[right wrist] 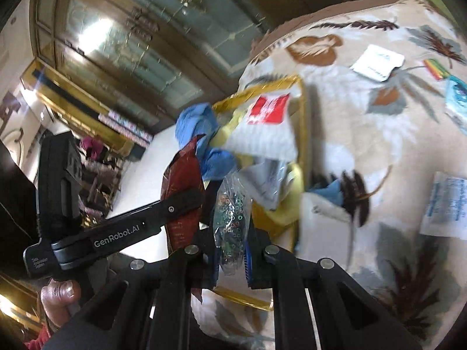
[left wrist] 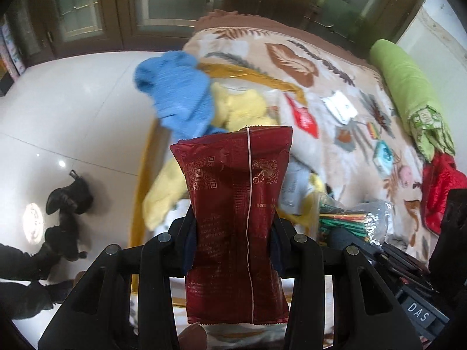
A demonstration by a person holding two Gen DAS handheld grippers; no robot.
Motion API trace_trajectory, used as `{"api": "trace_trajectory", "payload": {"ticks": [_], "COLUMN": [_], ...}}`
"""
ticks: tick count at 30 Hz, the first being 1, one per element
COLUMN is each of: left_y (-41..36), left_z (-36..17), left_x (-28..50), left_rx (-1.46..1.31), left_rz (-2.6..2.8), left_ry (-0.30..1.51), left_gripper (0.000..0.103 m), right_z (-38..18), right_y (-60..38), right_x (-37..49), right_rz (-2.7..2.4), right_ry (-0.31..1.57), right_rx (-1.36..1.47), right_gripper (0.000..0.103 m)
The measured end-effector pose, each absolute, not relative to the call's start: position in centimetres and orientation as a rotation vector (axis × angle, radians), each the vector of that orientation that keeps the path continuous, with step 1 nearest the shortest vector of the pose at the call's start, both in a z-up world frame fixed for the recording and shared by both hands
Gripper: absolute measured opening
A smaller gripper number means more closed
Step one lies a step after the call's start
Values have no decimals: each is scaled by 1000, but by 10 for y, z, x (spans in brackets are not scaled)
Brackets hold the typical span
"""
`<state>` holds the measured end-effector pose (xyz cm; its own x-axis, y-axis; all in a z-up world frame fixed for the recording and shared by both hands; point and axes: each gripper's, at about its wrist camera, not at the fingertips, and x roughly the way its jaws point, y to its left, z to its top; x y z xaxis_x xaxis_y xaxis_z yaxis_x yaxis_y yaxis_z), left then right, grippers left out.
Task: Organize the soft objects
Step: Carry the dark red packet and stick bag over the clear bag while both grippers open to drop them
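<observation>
both claws loaded above the gold box

the left claw (left wrist: pixel 233 233) is clamped on a dark red foil packet (left wrist: pixel 238 221), which stands upright between the fingers with its printed back and a pale centre seam facing the left wrist camera. the packet is lifted clear of the bed, over the near end of a gold-edged box (left wrist: pixel 140 192).

in the right wrist view, the right claw (right wrist: pixel 232 250) is closed on a clear plastic bag of small coloured rings (right wrist: pixel 232 215), pinched at its lower part so the bag rises up between the fingers. the left claw (right wrist: pixel 186 201) shows from the side just beside it, the red packet (right wrist: pixel 182 175) held in its grip, and the two loads sit near each other without clearly touching.

the box lies at the edge of a bed covered by a beige blanket with a feather print (left wrist: pixel 327 67). inside or draped over the box are a blue cloth (left wrist: pixel 178 96), a yellow fluffy cloth (left wrist: pixel 242 108) and a red-and-white packet (left wrist: pixel 305 118). a white sachet (left wrist: pixel 340 106) and a few small coloured packets rest loose on the blanket. a green rolled cover (left wrist: pixel 405 87) lies along the far edge of the bed, with a red cloth (left wrist: pixel 440 186) below it. black shoes (left wrist: pixel 65 204) sit on the white tiled floor (left wrist: pixel 73 110).
</observation>
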<state>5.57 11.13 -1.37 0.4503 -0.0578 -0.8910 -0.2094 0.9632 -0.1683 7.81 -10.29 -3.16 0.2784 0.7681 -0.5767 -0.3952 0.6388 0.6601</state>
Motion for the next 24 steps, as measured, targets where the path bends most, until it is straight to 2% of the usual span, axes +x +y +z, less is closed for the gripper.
{"api": "trace_trajectory", "payload": {"ticks": [11,16,24], "left_y": [136,141,138], "left_z": [-31,-36,-38], "left_x": [41,45,48], "left_rx": [-261,-263,-238], "left_rz": [147,164,188], "left_ry": [1117,1132,1118], "left_gripper": [41,42,44], "right_z": [-46,-56,-35], "right_y": [-51,-29,-34], "right_x": [79,87,83], "right_rz": [853,849,758], "right_ry": [1123,1197,1090], "right_rx": [295,197,69], "right_gripper": [12,15,16]}}
